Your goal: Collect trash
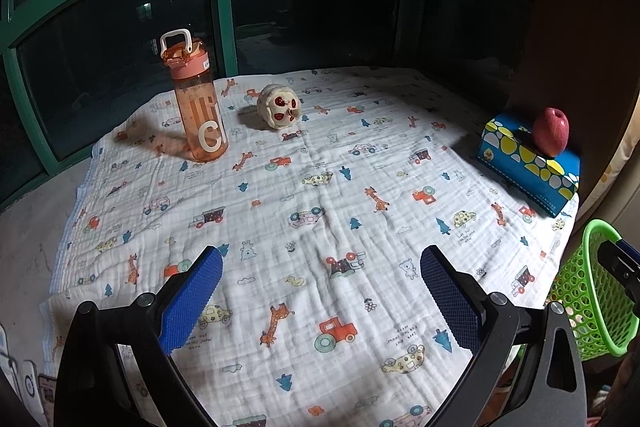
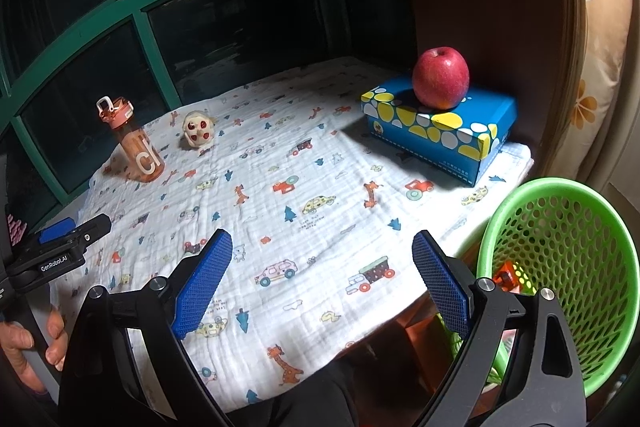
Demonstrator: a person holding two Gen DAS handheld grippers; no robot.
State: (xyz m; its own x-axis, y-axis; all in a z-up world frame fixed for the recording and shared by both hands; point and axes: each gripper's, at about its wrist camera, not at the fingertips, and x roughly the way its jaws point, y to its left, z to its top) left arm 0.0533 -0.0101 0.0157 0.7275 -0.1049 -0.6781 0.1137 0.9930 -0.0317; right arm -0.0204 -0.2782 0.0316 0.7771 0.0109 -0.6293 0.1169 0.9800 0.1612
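The green basket [image 2: 560,267] at lower right sits partly hidden behind the right gripper [image 2: 322,279]; something orange inside is unclear. Both the right and left gripper [image 1: 321,287] have jaws wide open, empty. A crumpled wad [image 1: 279,105] lies upper centre beside the bottle [image 1: 196,99]; an apple [image 2: 440,77] tops a box [image 2: 440,131].

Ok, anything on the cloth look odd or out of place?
The apple sits loose on top of the blue box at the far right, where it could roll off. The bottle stands upright. Nothing looks spilled.
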